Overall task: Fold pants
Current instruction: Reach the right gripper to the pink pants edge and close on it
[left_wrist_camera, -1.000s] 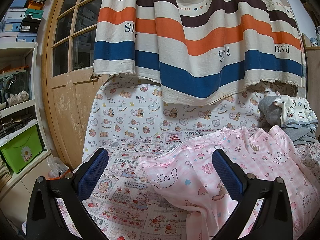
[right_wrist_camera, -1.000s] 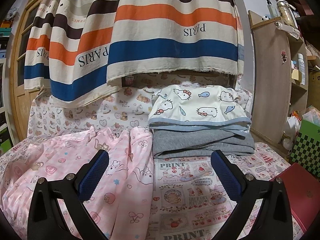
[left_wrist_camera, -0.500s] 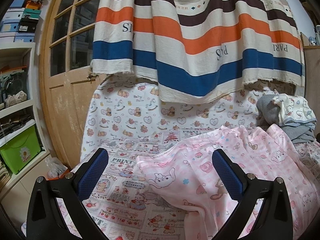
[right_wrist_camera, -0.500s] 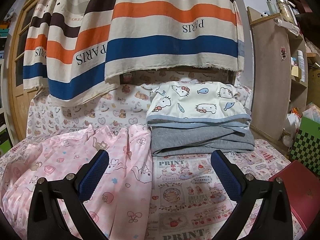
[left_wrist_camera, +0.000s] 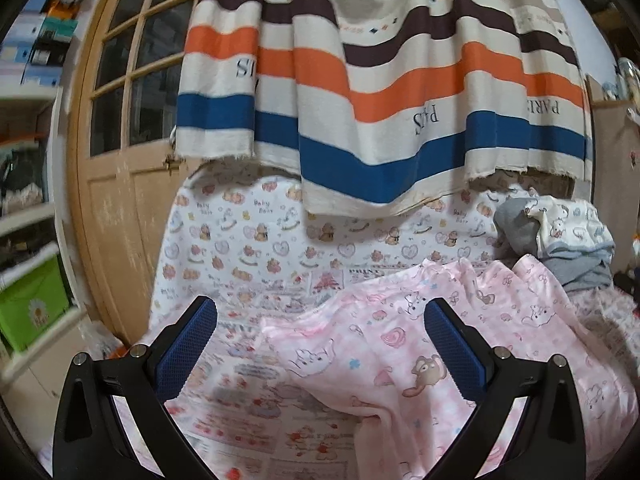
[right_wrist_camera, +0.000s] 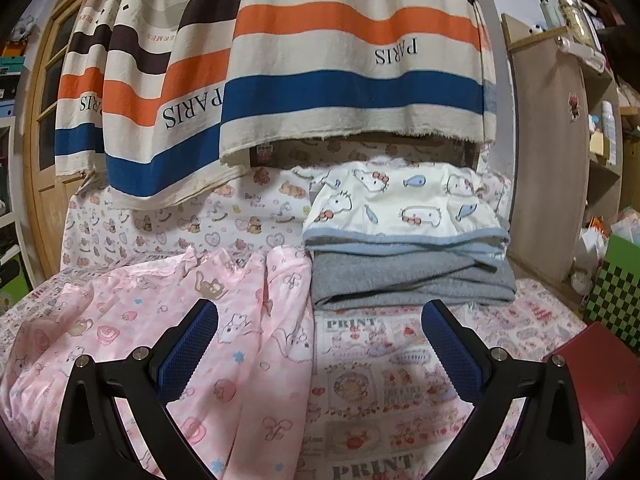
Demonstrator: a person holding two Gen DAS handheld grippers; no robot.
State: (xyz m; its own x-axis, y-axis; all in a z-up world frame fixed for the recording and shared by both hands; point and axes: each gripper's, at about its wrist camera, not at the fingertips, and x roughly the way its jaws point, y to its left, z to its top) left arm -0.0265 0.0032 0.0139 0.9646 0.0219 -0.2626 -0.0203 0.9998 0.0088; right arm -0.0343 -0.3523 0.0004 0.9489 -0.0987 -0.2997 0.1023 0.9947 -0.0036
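Pants: pink soft-cotton pyjama pants with cartoon animal print (right_wrist_camera: pixel 132 320), lying rumpled and unfolded on the printed cartoon bedsheet (right_wrist_camera: pixel 380 384), just left of the folded stack of a grey fleece garment under a white cat-print one (right_wrist_camera: pixel 408 248).

Left claw (left_wrist_camera: pixel 320 348): blue pads apart, empty, poised above the pants' bunched left edge (left_wrist_camera: pixel 280 328), not touching.

Right claw (right_wrist_camera: pixel 320 344): pads apart, empty, over the pants' right edge, near the stack.

Backdrop: striped orange, blue and brown cloth (right_wrist_camera: pixel 352 60) hanging behind the stack.

Handling note, as judgement: cloth is limp and creased. Best to pinch matching corners with each claw, pull taut to flatten, then fold leg onto leg, keeping clear of the stack.
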